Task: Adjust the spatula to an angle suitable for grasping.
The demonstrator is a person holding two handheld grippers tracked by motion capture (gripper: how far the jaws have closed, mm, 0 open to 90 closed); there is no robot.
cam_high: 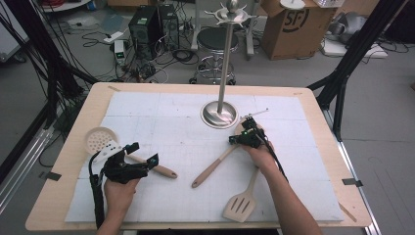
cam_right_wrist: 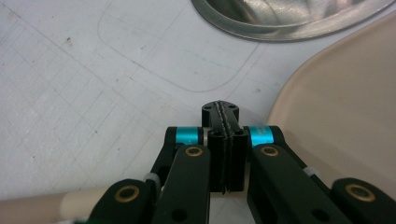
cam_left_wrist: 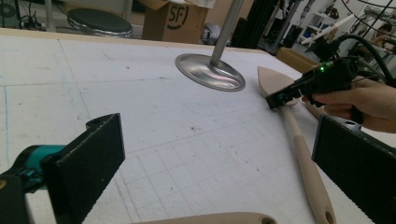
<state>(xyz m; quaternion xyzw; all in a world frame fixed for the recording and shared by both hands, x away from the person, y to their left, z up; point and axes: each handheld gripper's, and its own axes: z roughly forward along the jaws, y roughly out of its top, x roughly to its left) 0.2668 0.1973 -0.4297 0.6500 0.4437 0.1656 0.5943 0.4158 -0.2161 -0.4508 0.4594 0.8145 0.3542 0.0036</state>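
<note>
Right tool (cam_high: 243, 134) (jaws pressed together) hovers over spoon (cam_high: 214, 166).

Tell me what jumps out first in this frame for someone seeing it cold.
The tall metal stand rises from its round base at the middle back of the white mat. Wooden utensils lie around it: a spoon under the shut right gripper, a slotted turner near the front edge. The left gripper stands open over another handle.
</note>
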